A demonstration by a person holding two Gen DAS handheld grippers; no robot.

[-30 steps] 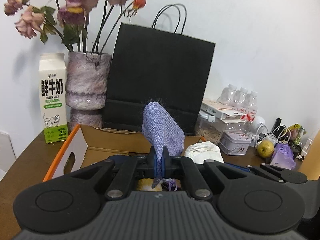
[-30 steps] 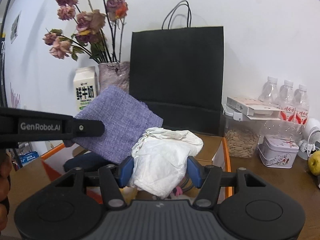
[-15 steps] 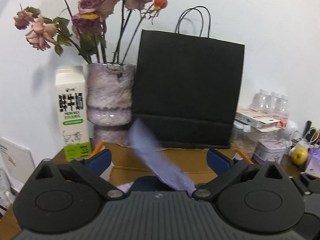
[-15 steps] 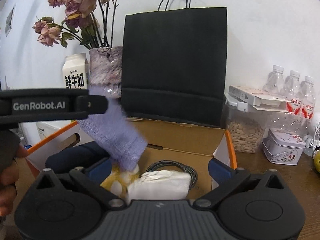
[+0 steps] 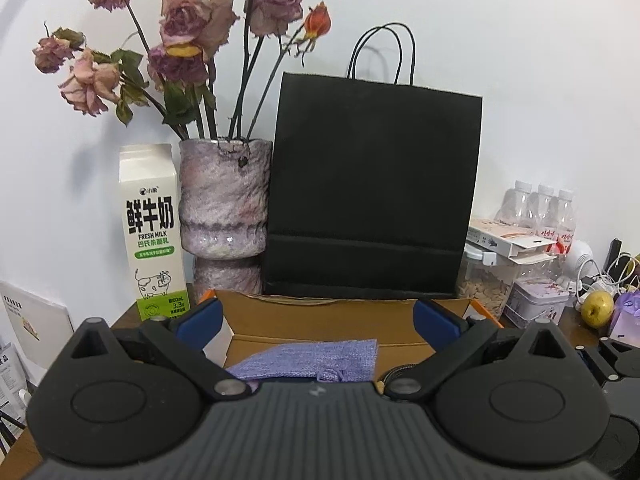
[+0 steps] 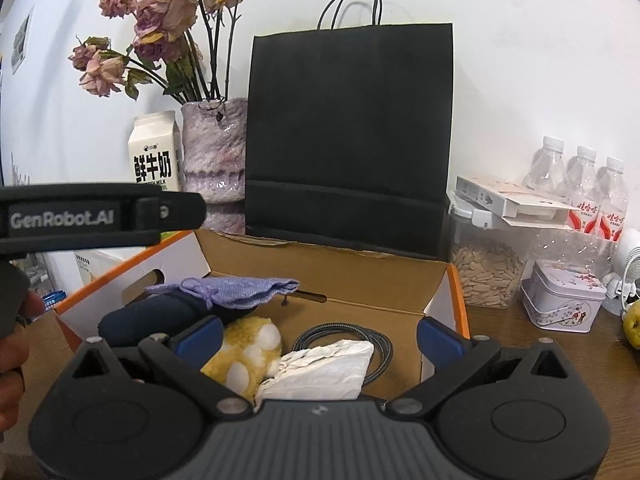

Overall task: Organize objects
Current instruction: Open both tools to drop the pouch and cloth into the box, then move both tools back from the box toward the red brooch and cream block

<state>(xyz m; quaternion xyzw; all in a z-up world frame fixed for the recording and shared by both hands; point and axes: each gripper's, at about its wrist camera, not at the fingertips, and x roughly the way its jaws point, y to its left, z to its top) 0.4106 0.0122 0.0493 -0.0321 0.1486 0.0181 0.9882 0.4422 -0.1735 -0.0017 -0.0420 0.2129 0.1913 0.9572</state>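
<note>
An open cardboard box (image 6: 372, 280) with orange edges sits in front of a black paper bag. Inside lie a purple drawstring pouch (image 6: 236, 290) on a dark bundle (image 6: 160, 314), a yellow plush paw (image 6: 248, 350), a crumpled white cloth (image 6: 320, 372) and a braided cable (image 6: 380, 344). The pouch also shows in the left wrist view (image 5: 316, 360), below my left gripper (image 5: 316, 320), which is open and empty. My right gripper (image 6: 320, 340) is open and empty above the box's near side, over the white cloth.
Behind the box stand the black bag (image 5: 372, 196), a vase of dried roses (image 5: 222, 208) and a milk carton (image 5: 152, 232). To the right are a seed jar (image 6: 486, 272), a small tin (image 6: 564, 300), water bottles (image 6: 580, 184) and a yellow fruit (image 5: 597, 308).
Both grippers opened. The left let go of the purple pouch and the right let go of the white cloth; both now lie in the box.
</note>
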